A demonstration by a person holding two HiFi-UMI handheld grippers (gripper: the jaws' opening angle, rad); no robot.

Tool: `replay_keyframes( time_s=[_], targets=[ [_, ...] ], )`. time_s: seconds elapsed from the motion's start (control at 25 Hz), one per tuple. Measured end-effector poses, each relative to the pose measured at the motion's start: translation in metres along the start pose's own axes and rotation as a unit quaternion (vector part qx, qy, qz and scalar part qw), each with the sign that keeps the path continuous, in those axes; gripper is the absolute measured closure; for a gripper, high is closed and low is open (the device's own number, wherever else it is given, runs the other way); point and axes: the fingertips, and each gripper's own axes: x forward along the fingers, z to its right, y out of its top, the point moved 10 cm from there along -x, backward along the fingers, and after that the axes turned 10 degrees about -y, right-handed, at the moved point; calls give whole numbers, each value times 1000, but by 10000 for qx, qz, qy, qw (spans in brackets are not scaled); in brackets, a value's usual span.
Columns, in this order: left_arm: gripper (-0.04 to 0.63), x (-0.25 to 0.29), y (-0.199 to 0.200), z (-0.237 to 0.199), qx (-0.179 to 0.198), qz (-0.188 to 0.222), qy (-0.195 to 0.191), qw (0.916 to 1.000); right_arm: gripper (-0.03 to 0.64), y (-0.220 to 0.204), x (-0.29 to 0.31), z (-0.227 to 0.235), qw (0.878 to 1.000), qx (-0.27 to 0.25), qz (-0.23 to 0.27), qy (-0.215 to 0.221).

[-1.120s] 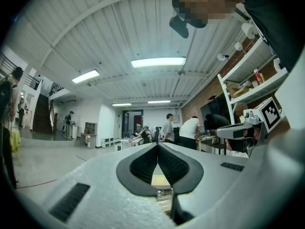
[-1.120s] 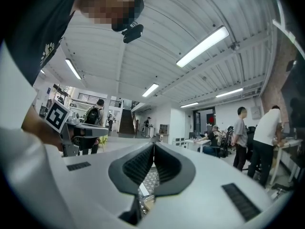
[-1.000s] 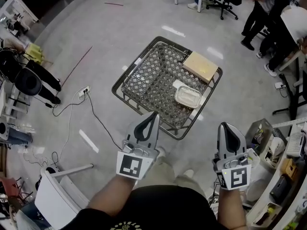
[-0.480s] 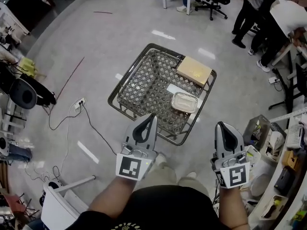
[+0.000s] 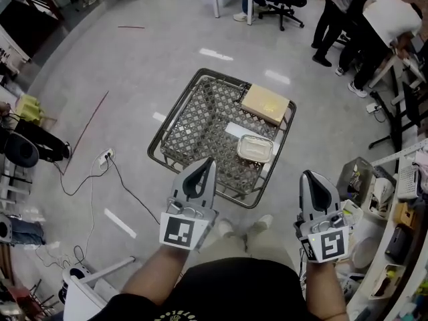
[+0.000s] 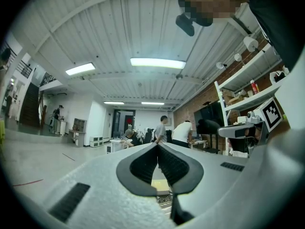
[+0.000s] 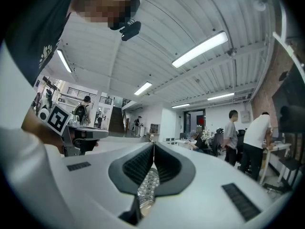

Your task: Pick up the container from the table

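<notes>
Two grippers are in my hands, and both are closed tight with nothing in them. In the left gripper view my left gripper (image 6: 156, 147) shows its dark ribbed pads pressed together along their whole length. The right gripper view shows the same for my right gripper (image 7: 153, 149), with a little metal mesh visible below the closed tips.

From the head view, the left gripper (image 5: 206, 164) sits at about 6 o'clock from the mesh table (image 5: 194, 122), its tip over the table's near rim. The right gripper (image 5: 311, 178) hangs off the table's near right corner, well apart from the left one. Both point level and away from me.

The container (image 5: 255, 148), a shallow clear tub with a lid, rests on the mesh at about 4 o'clock from the table's centre, close to the right rim. It lies at about 1 o'clock from my left tip and 11 o'clock from my right tip, and neither touches it. A tan box (image 5: 265, 103) lies at the table's far right corner, at 12 o'clock from the container. A white sheet (image 5: 235, 128) lies between the two.
</notes>
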Motion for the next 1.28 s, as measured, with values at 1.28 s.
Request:
replay_keyframes(
  time_s=[1.28],
  targets=[
    [586, 123, -46, -30, -558, -776, 704, 9929, 605, -51, 129, 92, 9959, 359, -291, 782]
  ],
)
